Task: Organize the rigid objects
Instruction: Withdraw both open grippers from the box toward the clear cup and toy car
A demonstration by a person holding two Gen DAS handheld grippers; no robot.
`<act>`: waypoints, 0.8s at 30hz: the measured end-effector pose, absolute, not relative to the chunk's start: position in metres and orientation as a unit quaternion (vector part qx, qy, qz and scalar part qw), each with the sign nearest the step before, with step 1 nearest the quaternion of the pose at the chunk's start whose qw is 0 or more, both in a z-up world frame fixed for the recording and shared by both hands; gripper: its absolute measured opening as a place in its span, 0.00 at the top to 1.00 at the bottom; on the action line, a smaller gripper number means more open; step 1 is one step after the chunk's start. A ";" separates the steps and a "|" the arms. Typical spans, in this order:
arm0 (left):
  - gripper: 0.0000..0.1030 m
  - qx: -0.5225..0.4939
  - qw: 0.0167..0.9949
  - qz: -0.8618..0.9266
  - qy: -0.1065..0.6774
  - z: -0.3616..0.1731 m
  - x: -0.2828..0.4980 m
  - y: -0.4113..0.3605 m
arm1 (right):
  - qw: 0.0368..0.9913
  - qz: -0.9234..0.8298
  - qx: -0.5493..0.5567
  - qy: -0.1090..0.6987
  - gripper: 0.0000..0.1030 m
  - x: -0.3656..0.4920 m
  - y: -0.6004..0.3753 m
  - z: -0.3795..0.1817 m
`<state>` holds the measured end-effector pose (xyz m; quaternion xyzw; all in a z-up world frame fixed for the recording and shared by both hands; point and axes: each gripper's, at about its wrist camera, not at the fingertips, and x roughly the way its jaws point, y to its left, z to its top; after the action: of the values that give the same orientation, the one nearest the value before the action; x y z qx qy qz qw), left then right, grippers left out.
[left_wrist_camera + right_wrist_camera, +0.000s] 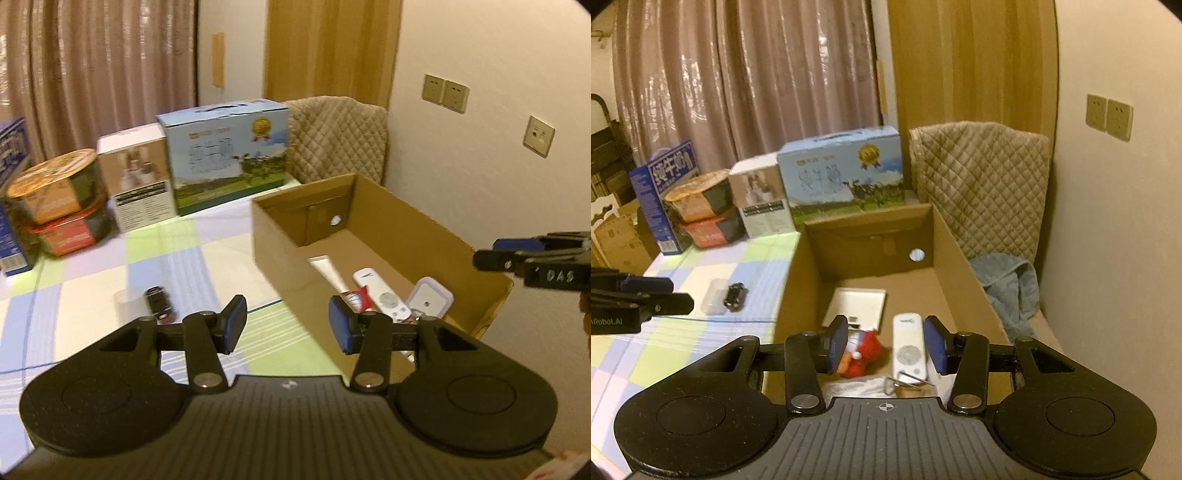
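Over the cardboard box (945, 236), the right gripper (886, 341) is open and empty; the left gripper (288, 321) beside it holds nothing too.

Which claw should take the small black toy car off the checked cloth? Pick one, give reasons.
Left. The left claw hangs empty over the cloth with the small black toy car just ahead; the right claw points into the brown cardboard box.

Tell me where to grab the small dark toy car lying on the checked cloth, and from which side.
Probably grip the small dark toy car across its two long flanks at mid-body, coming down from above with the left tongs. It lies flat on the checked tablecloth, narrow across. A pale cylinder sits close on one side, so that pad needs care.
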<state>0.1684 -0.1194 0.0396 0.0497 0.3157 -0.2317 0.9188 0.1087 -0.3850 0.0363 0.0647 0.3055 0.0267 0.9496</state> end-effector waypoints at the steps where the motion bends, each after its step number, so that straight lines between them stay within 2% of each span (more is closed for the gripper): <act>1: 0.55 0.046 0.920 -0.227 0.316 0.040 0.165 -0.111 | 0.951 0.029 0.064 0.303 0.58 0.107 -0.381 0.040; 4: 0.53 0.037 0.925 -0.206 0.318 0.042 0.154 -0.086 | 0.953 0.040 0.061 0.293 0.57 0.103 -0.368 0.050; 12: 0.41 0.029 0.936 -0.143 0.319 0.044 0.128 -0.018 | 0.955 0.080 0.049 0.282 0.51 0.095 -0.322 0.064; 24: 0.19 0.013 0.942 -0.068 0.327 0.038 0.101 0.045 | 0.946 0.142 0.029 0.289 0.39 0.092 -0.249 0.059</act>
<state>0.1010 0.0451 0.0378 0.0134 0.3273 -0.0682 0.9424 0.0920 -0.2487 0.0591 0.0287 0.2887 0.1419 0.9464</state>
